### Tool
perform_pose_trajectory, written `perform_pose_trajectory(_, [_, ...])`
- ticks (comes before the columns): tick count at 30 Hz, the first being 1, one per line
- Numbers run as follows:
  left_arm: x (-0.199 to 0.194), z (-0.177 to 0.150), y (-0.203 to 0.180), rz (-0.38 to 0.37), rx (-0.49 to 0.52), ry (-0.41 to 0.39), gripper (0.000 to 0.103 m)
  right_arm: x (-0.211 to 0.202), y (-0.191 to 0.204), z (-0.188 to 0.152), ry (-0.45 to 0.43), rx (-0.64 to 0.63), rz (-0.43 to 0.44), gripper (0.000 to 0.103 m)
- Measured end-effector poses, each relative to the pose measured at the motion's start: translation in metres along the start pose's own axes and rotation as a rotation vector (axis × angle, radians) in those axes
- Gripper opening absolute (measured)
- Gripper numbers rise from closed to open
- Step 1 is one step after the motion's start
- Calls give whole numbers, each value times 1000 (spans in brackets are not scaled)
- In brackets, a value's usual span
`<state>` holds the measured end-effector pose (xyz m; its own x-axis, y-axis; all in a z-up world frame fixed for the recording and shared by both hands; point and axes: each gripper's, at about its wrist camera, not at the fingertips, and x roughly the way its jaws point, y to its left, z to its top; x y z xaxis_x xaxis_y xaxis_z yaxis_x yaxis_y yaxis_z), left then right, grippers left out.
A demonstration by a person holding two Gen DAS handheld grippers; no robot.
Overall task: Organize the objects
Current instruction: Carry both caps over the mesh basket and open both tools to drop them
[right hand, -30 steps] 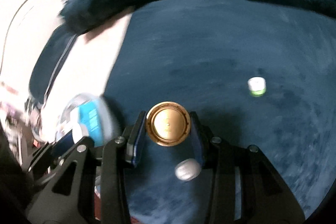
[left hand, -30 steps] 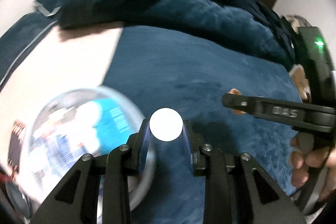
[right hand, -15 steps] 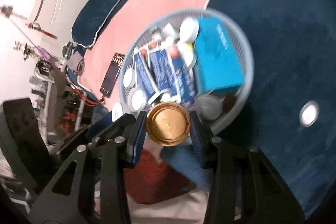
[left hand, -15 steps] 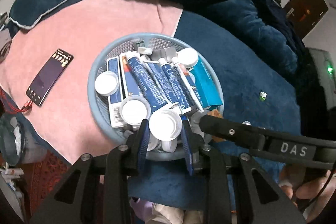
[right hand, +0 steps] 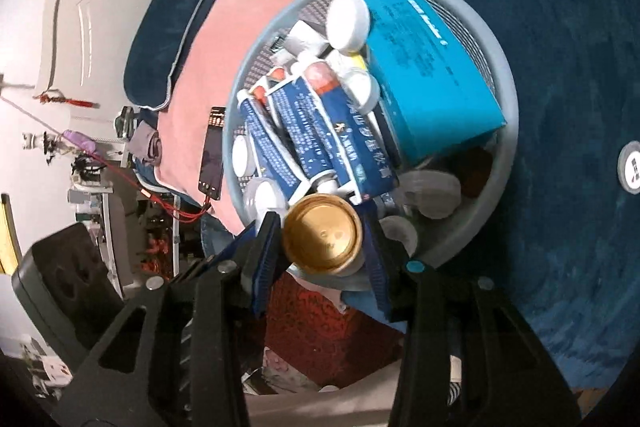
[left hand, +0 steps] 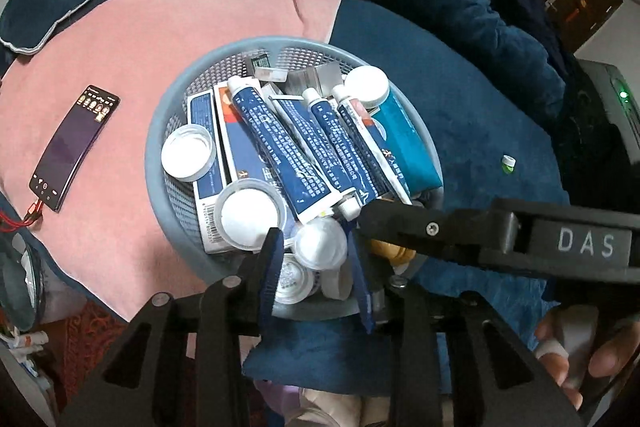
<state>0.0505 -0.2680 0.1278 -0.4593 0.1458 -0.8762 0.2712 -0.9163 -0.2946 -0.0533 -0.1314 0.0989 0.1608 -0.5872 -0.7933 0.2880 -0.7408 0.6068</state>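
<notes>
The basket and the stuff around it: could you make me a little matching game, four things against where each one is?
Things:
1. phone
2. teal box
3. gold-lidded jar
4. small green-based bottle

Places:
A. between the right gripper's opening jaws, over the basket rim
B. on the dark blue blanket, outside the basket
C. on the pink cloth
D. inside the basket, beside the blue tubes

Pairs: 1-C, 2-D, 3-A, 4-B

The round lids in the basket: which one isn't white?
The gold lid, between the right gripper's opening fingers at the basket's near rim. The other lids are white.
</notes>
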Motion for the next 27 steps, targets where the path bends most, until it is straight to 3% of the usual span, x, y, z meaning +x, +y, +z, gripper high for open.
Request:
perform_pose_trajectory(2, [-1, 0, 1, -6, -5, -6, 68, -1, -2, 1, -4, 16, -8, 57])
perform_pose_trajectory(3, [-2, 0, 2, -11, -9, -11, 71, -1, -2, 1, -8, 20, -5, 58])
perform_pose_trajectory(7, [-7, 0, 7, -20, -26, -25, 72, -3, 2, 1, -18, 9, -7, 58])
perform_pose_trajectory(12, [-17, -2, 14, -23, -62, -43, 83, -16, 4, -1, -54, -31, -47, 58])
perform_pose_trajectory(13, [-19, -1, 15, -19, -70, -46, 88, -18, 4, -1, -64, -46, -70, 60])
perform_pose_trajectory(15, [-23, -1, 20, -1, -92, -55, 94, -23, 4, -2, -80, -64, -104, 86])
perform_pose_trajectory(17, [-26, -1, 23, 37, -105, -64, 99, -27, 2, -3, -97, -78, -132, 99])
perform_pose_trajectory(22, [-26, -2, 29, 151, -97, -70, 101, -30, 1, -5, -118, -158, -231, 103])
perform_pose_trajectory(27, [-24, -2, 31, 186, -92, -58, 102, -25, 2, -10, -103, -234, -294, 103])
